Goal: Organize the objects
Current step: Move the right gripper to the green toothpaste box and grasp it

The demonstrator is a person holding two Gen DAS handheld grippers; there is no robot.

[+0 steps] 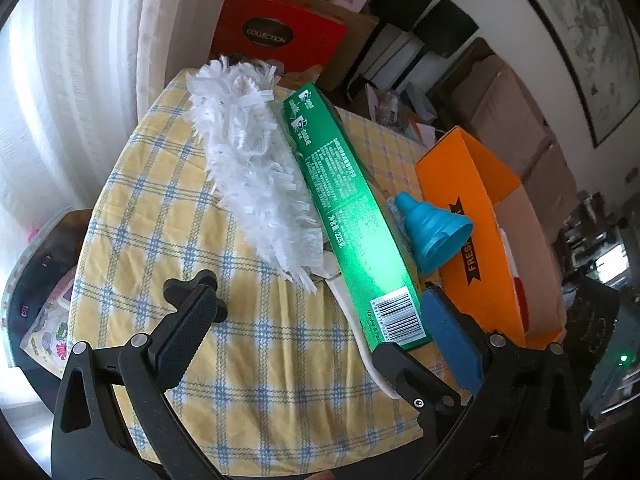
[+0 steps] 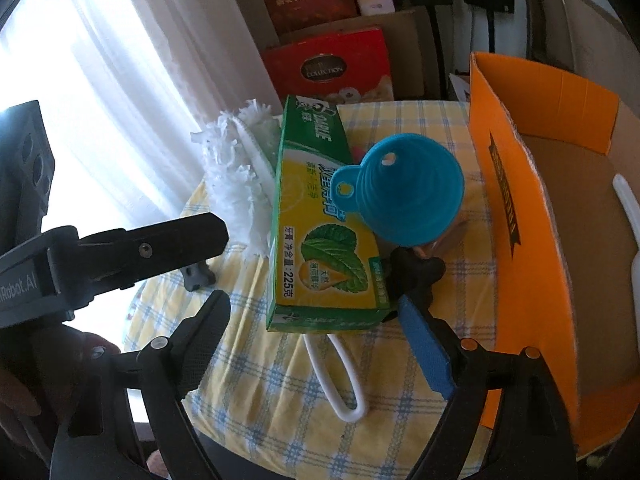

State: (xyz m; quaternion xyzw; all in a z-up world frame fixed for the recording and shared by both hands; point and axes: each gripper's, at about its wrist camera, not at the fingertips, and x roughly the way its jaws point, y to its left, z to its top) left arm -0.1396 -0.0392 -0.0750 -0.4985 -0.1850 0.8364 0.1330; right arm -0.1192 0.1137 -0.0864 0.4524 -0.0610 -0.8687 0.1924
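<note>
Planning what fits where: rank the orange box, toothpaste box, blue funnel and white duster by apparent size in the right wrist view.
1. orange box, largest.
2. toothpaste box.
3. blue funnel and white duster: unsure, since the toothpaste box hides part of the duster.

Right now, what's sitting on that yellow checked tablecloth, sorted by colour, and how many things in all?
White: 1, the fluffy white duster with a looped plastic handle
Green: 1, the long green cardboard toothpaste box
Blue: 1, the ribbed blue silicone funnel
Orange: 1, the open orange cardboard box
Total: 4
</note>
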